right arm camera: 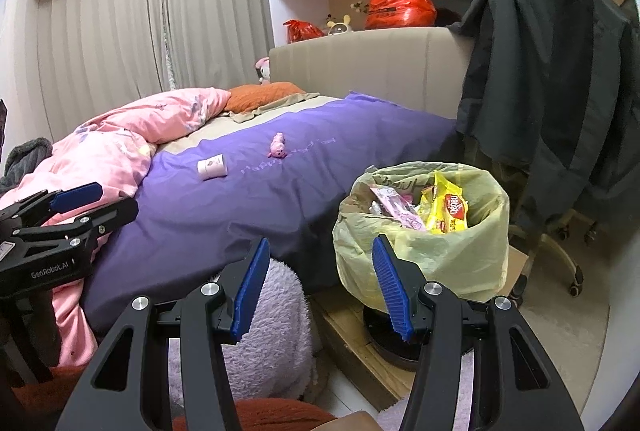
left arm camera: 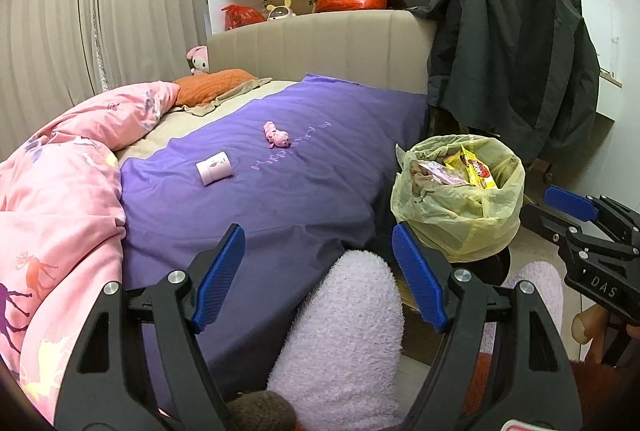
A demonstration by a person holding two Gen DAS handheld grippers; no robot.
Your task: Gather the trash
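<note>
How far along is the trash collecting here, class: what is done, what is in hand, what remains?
Done: the lined trash bin beside the bed already holds wrappers, including a yellow snack packet. In hand: nothing; the left gripper and right gripper are both open and empty. Possibly left: a small white and pink container and a pink toy-like item lie on the purple cover; whether either is trash is unclear.

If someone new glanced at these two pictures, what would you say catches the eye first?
Probably the purple sheet spread over the bed, with a small pink-and-white jar lying on its side and a pink toy beyond it. Next, the yellow-green lined trash bin beside the bed, holding a yellow snack wrapper. Both the left gripper and right gripper are open and empty.
</note>
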